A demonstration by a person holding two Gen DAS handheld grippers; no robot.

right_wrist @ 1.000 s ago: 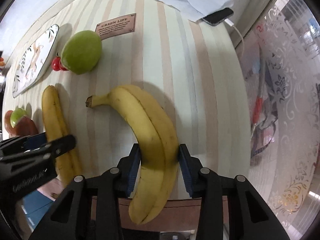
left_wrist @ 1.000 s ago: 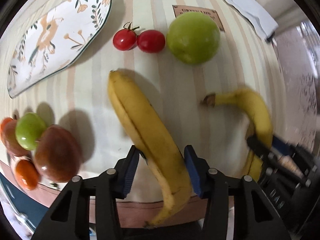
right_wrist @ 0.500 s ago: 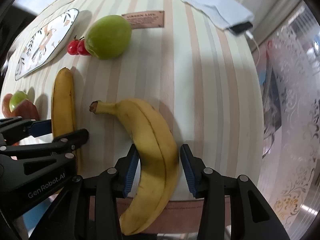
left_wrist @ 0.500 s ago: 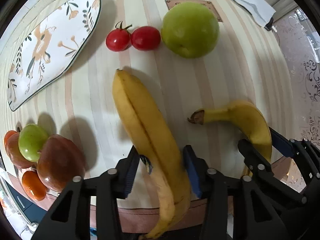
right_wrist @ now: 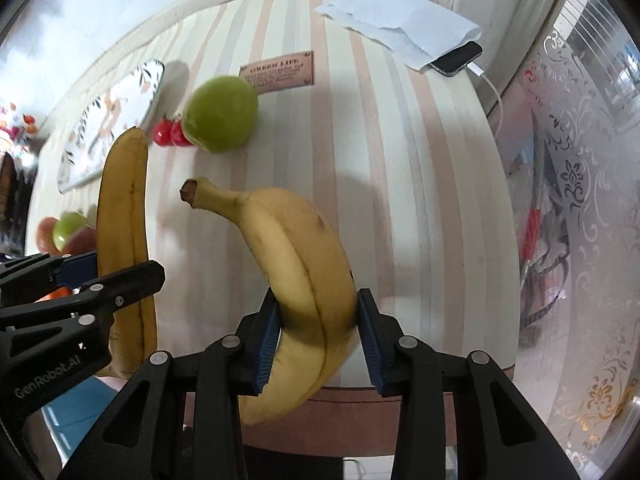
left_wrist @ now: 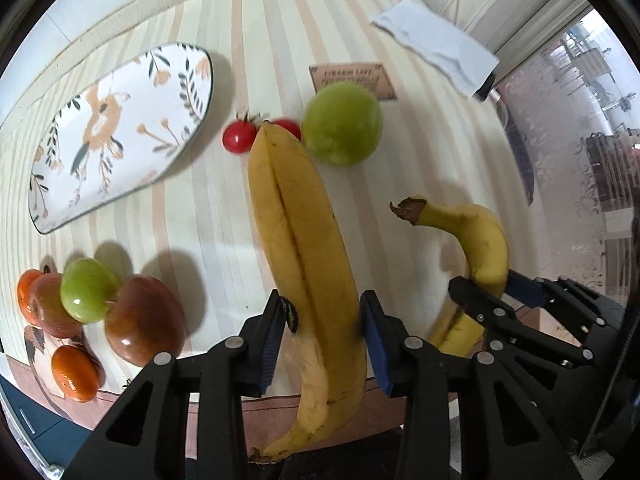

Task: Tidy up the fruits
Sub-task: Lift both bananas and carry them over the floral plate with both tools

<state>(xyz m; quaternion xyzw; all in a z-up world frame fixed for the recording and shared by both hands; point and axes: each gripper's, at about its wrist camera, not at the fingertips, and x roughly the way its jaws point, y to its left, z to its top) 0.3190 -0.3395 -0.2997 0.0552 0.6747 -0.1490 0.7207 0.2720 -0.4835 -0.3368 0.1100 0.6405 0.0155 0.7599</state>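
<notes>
A long, nearly straight banana (left_wrist: 304,240) hangs above the striped tablecloth between the blue pads of my left gripper (left_wrist: 322,312). Those jaws are closing and press on its lower half. A curved banana (right_wrist: 296,248) with a dark stem is clamped in my right gripper (right_wrist: 318,312), whose jaws are also closing on it. Both bananas are off the table, with their shadows below them. In the right wrist view the straight banana (right_wrist: 122,208) and left gripper (right_wrist: 116,268) sit at the left. In the left wrist view the curved banana (left_wrist: 480,240) and right gripper (left_wrist: 484,292) sit at the right.
A floral plate (left_wrist: 120,132) lies at the far left. Two cherry tomatoes (left_wrist: 239,138) and a big green apple (left_wrist: 342,122) sit mid-table. A pile of red, green and orange fruit (left_wrist: 140,320) is at the near left edge. Tissue paper (right_wrist: 400,28) covers a phone (right_wrist: 456,58) at the far right.
Both grippers have risen with their bananas, which lay on the cloth a second ago. The table now looks farther away, and the left jaws have drawn tighter on the straight banana.
</notes>
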